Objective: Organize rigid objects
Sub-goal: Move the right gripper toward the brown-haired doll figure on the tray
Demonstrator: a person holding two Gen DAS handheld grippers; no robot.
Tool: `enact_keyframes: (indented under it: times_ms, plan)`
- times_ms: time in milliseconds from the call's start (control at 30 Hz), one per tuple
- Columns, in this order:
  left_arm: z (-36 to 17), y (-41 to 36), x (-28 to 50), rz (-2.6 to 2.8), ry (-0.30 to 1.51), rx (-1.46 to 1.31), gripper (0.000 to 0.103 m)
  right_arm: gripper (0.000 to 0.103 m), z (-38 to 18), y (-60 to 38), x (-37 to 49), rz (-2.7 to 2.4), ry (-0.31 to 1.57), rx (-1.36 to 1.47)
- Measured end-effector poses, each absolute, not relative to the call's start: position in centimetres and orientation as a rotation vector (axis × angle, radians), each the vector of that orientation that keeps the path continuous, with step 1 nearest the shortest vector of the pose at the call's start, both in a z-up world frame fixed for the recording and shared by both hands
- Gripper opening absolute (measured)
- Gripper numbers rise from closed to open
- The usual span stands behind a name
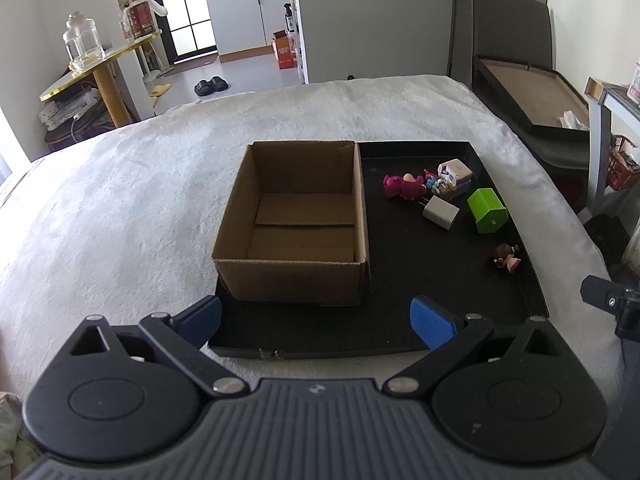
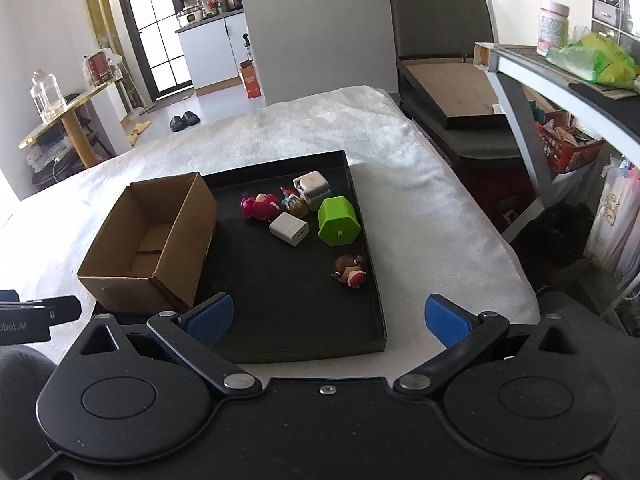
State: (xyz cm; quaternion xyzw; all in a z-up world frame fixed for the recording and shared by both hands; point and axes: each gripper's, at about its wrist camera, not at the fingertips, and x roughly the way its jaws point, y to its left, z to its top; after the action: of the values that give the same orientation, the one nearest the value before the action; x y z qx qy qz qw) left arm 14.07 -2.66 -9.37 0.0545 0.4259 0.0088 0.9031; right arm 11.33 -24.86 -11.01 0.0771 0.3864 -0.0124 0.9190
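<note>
Nothing is sorted yet, judging by the layout: the cardboard box stands empty on the left half of the black tray, and every small item lies loose on the tray's right half. The tray rests on a bed covered with a white fleece blanket.

In the far right corner sits a cluster: a pink figurine, a small colourful figurine touching it, and a pale square charger case behind them. Just in front lies a white USB wall charger, and beside it a green house-shaped block tipped on its side. A brown-haired doll figurine lies apart, nearer the tray's right wall.

The left tongs are spread wide and empty, hovering over the tray's near edge in front of the box. The right tongs are also spread wide and empty, over the tray's near right corner, with the doll closest ahead.

All six pieces appear left to move, presumably into the box.
</note>
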Motion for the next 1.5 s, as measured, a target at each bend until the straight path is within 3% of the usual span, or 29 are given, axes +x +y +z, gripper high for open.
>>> enact_keyframes:
  times_ms: [100, 233, 500, 700, 800, 1233, 1400, 1500]
  plan:
    - [-9.8, -3.0, 15.1, 0.018, 0.898, 0.118, 0.101, 0.103, -11.6, -24.9, 12.1, -0.023, 0.790, 0.163]
    - [-10.4, -3.3, 16.4, 0.024, 0.919, 0.123, 0.101, 0.088, -12.3, -25.3, 13.2, 0.027, 0.794, 0.207]
    - [-11.4, -4.2, 18.8, 0.033, 0.945, 0.139, 0.101, 0.073, -14.0, -25.8, 15.6, 0.056, 0.839, 0.239]
    - [-12.3, -4.7, 20.5, 0.045, 0.963, 0.153, 0.101, 0.076, -15.9, -25.8, 17.6, 0.034, 0.867, 0.242]
    - [-12.7, -4.8, 21.3, 0.055, 0.968, 0.161, 0.101, 0.083, -16.7, -25.8, 18.5, 0.024, 0.879, 0.254]
    - [-14.5, -6.0, 24.9, 0.076, 0.970, 0.194, 0.101, 0.084, -20.3, -24.9, 21.8, -0.003, 0.940, 0.263]
    - [-15.0, -6.6, 25.6, 0.066, 0.952, 0.204, 0.097, 0.080, -21.6, -25.1, 23.0, -0.038, 0.961, 0.279]
    - [-15.4, -6.8, 26.1, 0.069, 0.951, 0.203, 0.083, 0.073, -22.4, -25.4, 23.7, -0.054, 0.971, 0.293]
